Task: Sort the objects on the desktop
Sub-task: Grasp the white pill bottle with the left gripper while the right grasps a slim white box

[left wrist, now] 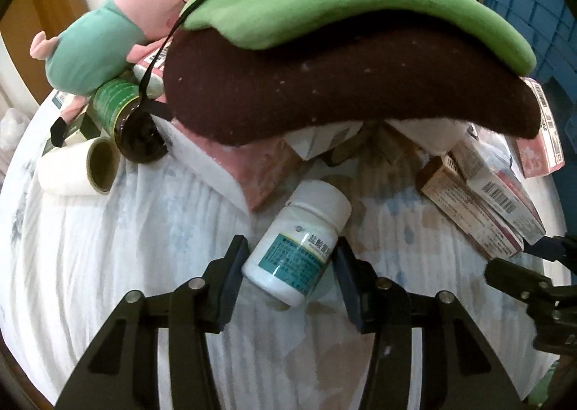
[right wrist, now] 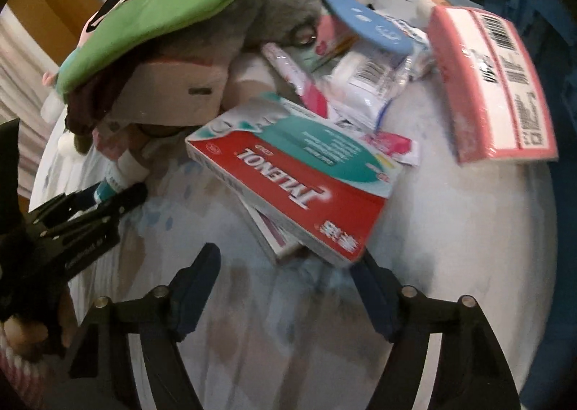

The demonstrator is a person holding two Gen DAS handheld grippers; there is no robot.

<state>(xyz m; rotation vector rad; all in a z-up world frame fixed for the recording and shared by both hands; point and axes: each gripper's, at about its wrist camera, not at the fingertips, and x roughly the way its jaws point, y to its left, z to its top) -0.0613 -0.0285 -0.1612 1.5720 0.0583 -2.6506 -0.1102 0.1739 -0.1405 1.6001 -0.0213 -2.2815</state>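
Left gripper point(left wrist: 288, 278), foreground at 6 o'clock of the left wrist view: fingers spread, bracketing a white bottle point(left wrist: 297, 242) lying tilted on the cloth-covered counter point(left wrist: 126, 247); whether the pads touch it cannot be told. Beyond, at 12 o'clock, a brown-and-green plush point(left wrist: 342, 67) overlies a pink box point(left wrist: 259, 171). At 10 o'clock: a paper roll point(left wrist: 77, 166), a dark jar point(left wrist: 126, 121), a pig plush point(left wrist: 119, 27). At 3 o'clock: stacked cartons point(left wrist: 483, 204).

Right gripper point(right wrist: 288, 287), right wrist view: fingers open, holding nothing, just short of a red Tylenol box point(right wrist: 299, 179) at centre. Farther off, at 2 o'clock, a pink pack point(right wrist: 494, 85).
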